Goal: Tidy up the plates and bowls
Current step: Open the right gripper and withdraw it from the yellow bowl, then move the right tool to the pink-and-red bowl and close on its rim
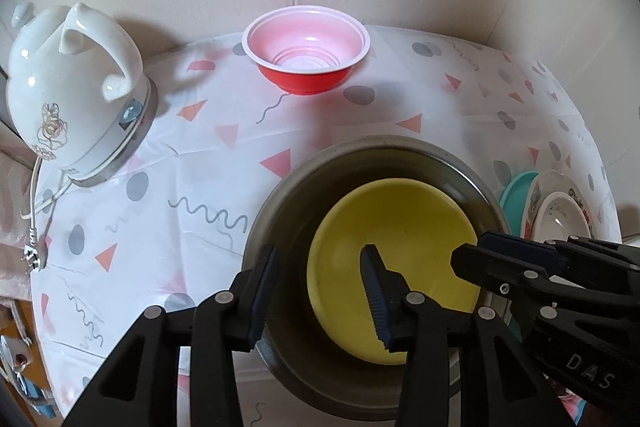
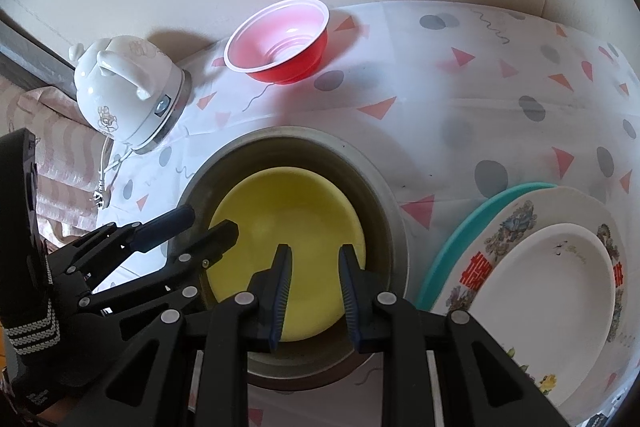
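A yellow bowl (image 1: 400, 259) lies tilted inside a larger steel bowl (image 1: 304, 195) in the middle of the table; both show in the right wrist view, the yellow bowl (image 2: 288, 235) inside the steel bowl (image 2: 384, 219). My left gripper (image 1: 320, 291) is open, its jaws astride the steel bowl's left rim and the yellow bowl's edge. My right gripper (image 2: 314, 287) is open over the yellow bowl's near rim. A red bowl with a pink inside (image 1: 306, 55) stands at the back, also in the right wrist view (image 2: 280, 41).
A white kettle (image 1: 68, 95) with a cord stands at the left, also in the right wrist view (image 2: 128, 95). A stack of plates (image 2: 552, 291), white on floral on teal, lies right of the steel bowl. A patterned cloth (image 1: 160, 211) covers the table.
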Demonstrator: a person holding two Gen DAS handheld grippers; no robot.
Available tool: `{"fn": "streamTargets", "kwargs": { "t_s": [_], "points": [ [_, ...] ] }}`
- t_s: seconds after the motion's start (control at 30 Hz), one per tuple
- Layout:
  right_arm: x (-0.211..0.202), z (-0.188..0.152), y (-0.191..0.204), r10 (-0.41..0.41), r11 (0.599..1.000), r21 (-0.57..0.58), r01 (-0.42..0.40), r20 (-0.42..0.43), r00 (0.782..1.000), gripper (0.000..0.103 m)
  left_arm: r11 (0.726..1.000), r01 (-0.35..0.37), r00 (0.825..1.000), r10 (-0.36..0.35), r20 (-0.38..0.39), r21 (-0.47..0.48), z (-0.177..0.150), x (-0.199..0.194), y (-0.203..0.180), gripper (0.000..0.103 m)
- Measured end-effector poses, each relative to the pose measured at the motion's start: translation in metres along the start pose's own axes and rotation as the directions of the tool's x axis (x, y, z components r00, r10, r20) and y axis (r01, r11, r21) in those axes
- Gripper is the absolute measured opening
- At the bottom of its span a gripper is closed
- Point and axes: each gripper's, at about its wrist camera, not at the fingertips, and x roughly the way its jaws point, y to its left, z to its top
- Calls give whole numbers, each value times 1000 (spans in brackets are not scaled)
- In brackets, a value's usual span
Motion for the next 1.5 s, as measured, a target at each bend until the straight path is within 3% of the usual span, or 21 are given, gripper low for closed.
{"fn": "streamTargets", "kwargs": {
  "t_s": [0.47,0.77,1.17,1.23,1.5],
  "points": [
    [-6,2,-4,37,999,13,-38,36,999,24,1000,-5,1000,6,31,-19,5,-13,1,56],
    [-23,16,-12,59,998,30,-63,121,991,24,998,-25,998,28,57,-51,15,-23,5,67],
    [-23,60,-31,27,999,25,-30,143,989,24,989,-79,995,86,54,-124,47,-18,31,77],
    [-21,70,-33,23,999,19,-27,147,989,30,986,-90,994,98,52,-140,53,-16,36,77],
    [-5,108,-36,38,999,2,-38,134,990,31,973,-119,991,129,39,-200,72,-7,47,78]
  ]
}}
